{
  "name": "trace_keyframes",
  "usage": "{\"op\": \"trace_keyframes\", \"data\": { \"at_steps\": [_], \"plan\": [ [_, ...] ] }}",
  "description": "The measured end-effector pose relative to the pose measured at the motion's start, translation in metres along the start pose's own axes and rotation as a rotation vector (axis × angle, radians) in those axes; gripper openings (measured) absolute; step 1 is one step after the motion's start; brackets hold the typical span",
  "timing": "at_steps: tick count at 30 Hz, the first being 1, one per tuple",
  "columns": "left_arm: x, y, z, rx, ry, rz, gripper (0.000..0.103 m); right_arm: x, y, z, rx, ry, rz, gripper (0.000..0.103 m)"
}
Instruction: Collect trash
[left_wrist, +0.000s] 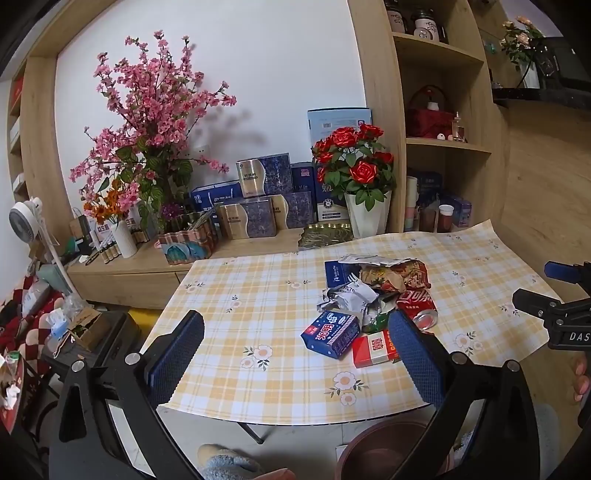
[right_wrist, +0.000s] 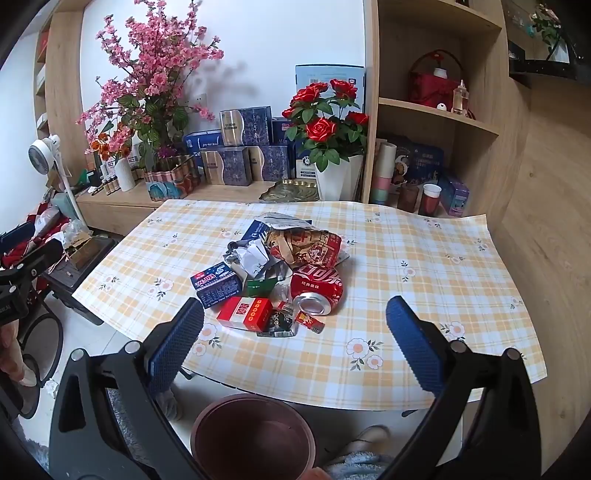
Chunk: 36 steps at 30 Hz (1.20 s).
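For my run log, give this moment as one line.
left gripper open | right gripper open | trash pile untouched | bin below

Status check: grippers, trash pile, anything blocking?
Left gripper open, empty; right gripper same. Trash pile untouched on table. Bin below edge; nothing blocking.

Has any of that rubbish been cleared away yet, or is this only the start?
Only the start, it seems. The brown bin below the table edge looks empty. Both grippers, left and right, are open and hold nothing. Left to collect: the crushed red can, blue box, red packet and crumpled wrappers.
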<state>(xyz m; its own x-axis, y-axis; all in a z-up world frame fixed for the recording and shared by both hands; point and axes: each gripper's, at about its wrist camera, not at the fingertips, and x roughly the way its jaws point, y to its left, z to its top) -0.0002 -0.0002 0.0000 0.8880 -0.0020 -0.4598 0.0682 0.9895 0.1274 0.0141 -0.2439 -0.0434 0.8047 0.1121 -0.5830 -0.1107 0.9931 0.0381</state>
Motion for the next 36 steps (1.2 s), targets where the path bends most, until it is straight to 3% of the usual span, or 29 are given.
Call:
{"op": "trace_keyframes", "data": {
  "at_steps": [36],
  "plan": [
    [-0.003,0.012,0.001,0.004,0.002,0.003,0.098,0.000,-0.002,0.001,0.000,0.004,-0.004,0.097]
  ]
}}
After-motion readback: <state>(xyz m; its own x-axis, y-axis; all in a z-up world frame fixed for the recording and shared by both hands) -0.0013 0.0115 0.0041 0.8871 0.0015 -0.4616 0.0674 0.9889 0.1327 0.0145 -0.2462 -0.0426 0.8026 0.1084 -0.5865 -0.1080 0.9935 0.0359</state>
